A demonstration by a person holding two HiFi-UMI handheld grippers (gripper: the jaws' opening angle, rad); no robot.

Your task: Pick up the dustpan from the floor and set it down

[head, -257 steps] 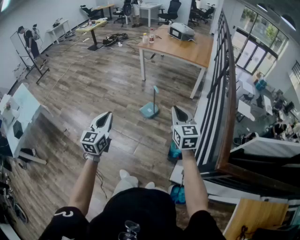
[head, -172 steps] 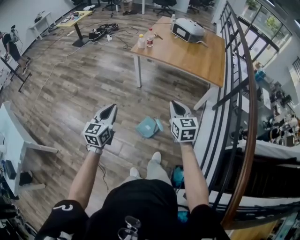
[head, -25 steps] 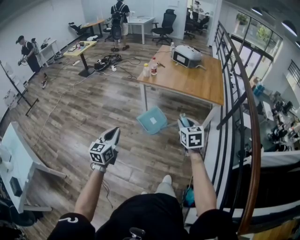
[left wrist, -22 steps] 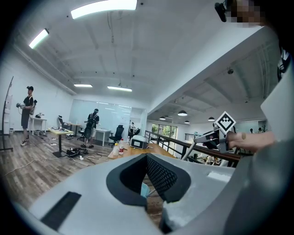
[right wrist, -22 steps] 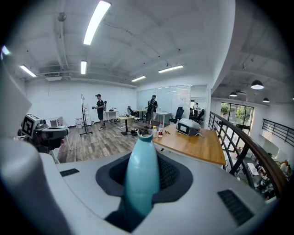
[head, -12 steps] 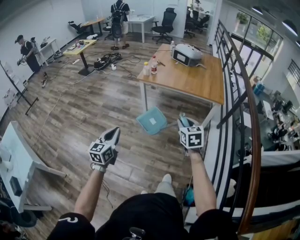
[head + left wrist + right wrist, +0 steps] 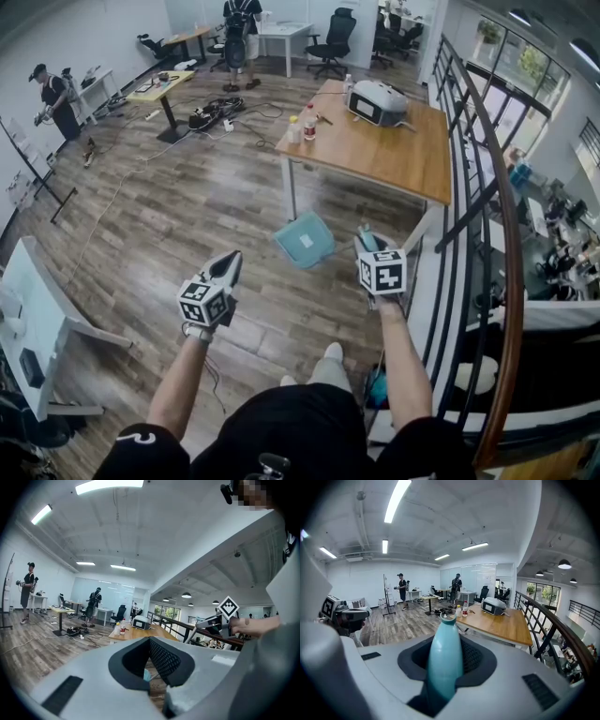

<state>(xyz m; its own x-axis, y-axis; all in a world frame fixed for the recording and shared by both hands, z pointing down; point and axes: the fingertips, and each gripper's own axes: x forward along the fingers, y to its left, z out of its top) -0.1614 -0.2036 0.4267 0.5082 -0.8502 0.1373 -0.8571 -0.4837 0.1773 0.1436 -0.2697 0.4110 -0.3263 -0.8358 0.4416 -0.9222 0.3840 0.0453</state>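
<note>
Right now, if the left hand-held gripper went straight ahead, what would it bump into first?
Probably the wooden table. The way before it looks free, though depth is hard to judge.

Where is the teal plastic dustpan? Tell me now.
Head view, centre-right: the teal plastic dustpan is held by its handle in the right gripper, before the wooden table.

Plank floor, wooden table bearing bottles
</note>
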